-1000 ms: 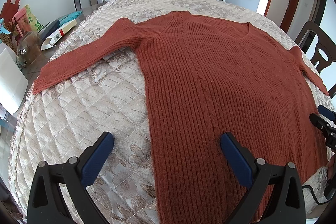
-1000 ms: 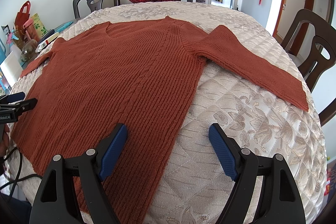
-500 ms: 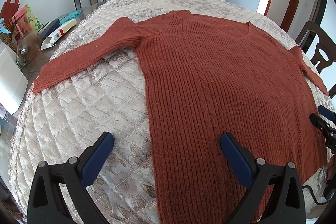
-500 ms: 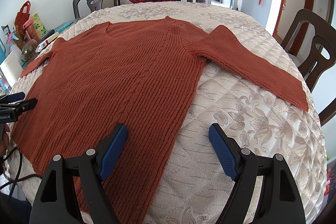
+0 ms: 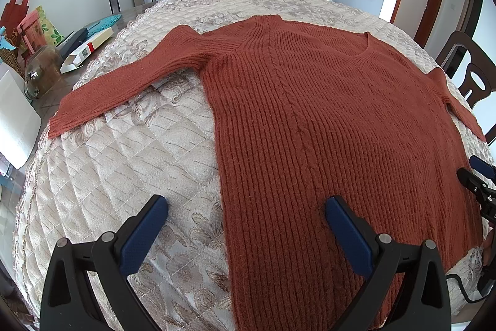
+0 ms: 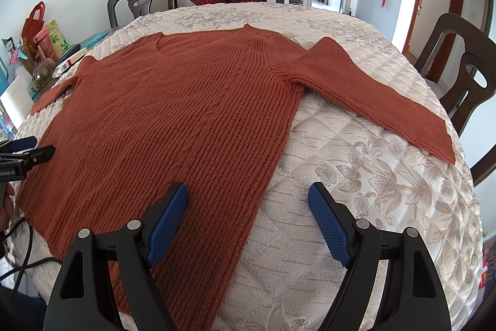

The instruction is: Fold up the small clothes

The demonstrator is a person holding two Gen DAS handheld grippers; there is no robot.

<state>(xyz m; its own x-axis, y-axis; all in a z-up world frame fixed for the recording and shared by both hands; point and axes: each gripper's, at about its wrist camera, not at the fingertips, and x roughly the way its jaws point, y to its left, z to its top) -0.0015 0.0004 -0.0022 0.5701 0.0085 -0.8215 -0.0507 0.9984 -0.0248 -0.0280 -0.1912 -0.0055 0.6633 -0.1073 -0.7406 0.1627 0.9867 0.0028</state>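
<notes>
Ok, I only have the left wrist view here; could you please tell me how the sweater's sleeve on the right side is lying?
Observer: The right sleeve lies flat and straight, angled out from the sweater across the quilted cover.
Operator: Thanks. Is the right gripper open?
Observer: Yes, the right gripper is open and empty, straddling the sweater's side edge.
Operator: Does that cuff hang over the edge?
Observer: No, the cuff rests on the cover, near its edge.

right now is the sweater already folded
No, the sweater lies flat on the quilted table cover with both sleeves spread out to the sides.
</notes>
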